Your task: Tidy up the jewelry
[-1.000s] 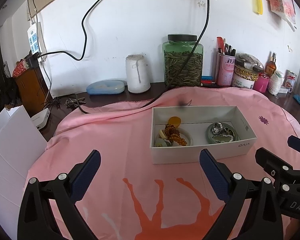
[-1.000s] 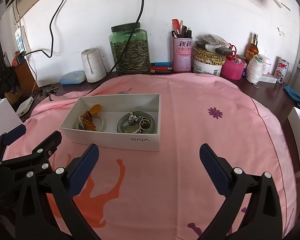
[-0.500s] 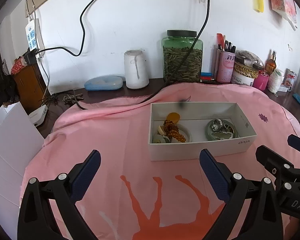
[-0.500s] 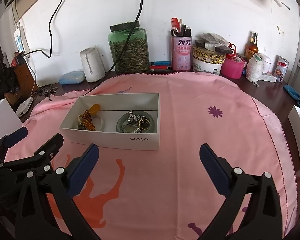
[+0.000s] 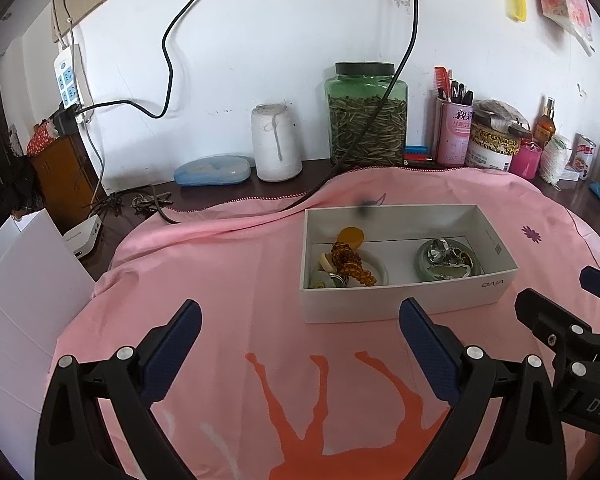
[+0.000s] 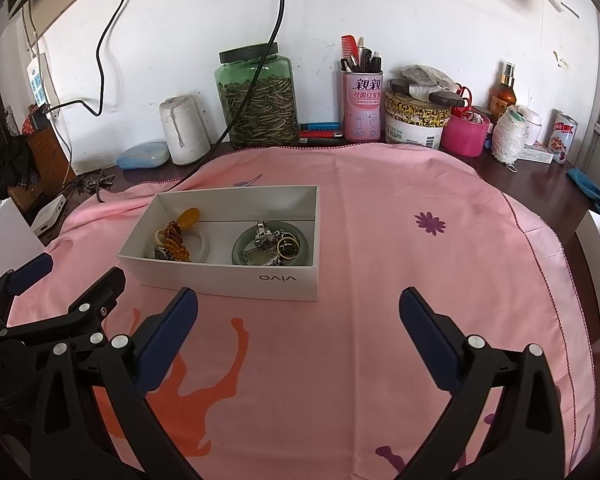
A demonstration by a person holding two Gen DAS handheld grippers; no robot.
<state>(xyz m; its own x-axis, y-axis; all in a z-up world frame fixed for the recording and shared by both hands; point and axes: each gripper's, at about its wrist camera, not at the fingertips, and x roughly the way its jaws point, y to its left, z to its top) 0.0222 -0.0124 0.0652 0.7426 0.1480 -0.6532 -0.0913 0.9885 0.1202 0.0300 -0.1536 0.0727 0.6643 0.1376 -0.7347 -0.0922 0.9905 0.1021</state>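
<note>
Pink cloth [image 6: 380, 240] covers the table. White box [image 6: 236, 278] sits on it, at 11 o'clock in right view, 1 o'clock in left view. Inside: white bangle [image 6: 200, 246] w/ amber beads [image 6: 176, 240] on box's left, green bangle [image 6: 242, 246] w/ rings + silver bits on its right. L gripper [image 5: 300, 322] spread wide, empty, low over cloth near box's front. R gripper [image 6: 298, 310] same, wide, empty, just in front of box.

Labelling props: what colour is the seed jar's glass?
Green, with a black lid; the jar shows clearest in the right wrist view.
</note>
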